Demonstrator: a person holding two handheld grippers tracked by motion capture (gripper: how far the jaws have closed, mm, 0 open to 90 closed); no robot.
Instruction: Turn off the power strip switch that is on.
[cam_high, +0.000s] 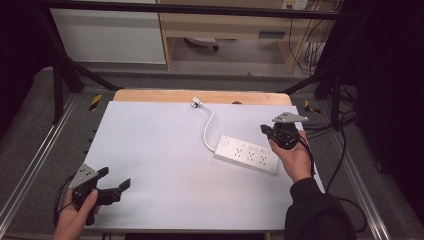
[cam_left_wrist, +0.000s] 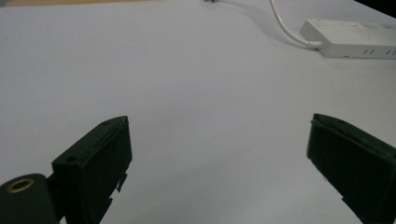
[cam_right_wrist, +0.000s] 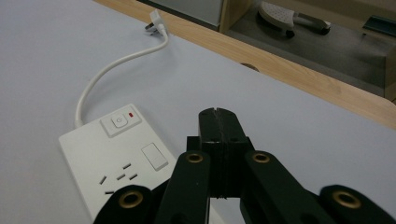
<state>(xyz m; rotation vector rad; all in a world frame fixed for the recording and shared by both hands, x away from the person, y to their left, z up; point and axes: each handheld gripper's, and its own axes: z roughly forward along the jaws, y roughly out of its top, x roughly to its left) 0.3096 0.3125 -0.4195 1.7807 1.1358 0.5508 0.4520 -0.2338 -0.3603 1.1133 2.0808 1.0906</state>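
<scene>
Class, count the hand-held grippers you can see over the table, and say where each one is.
2. The left hand-held gripper is at the table's near left corner, jaws open. The right hand-held gripper is at the power strip's right end, jaws shut.

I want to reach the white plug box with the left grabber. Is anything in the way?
No. Between the left gripper and the power strip lies only bare white table, as the high view and the left gripper view show.

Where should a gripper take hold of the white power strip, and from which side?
Across the narrow width of the power strip, coming from above, probably. It lies flat on the table with its long edges bare, and the open left gripper looks wide enough.
</scene>
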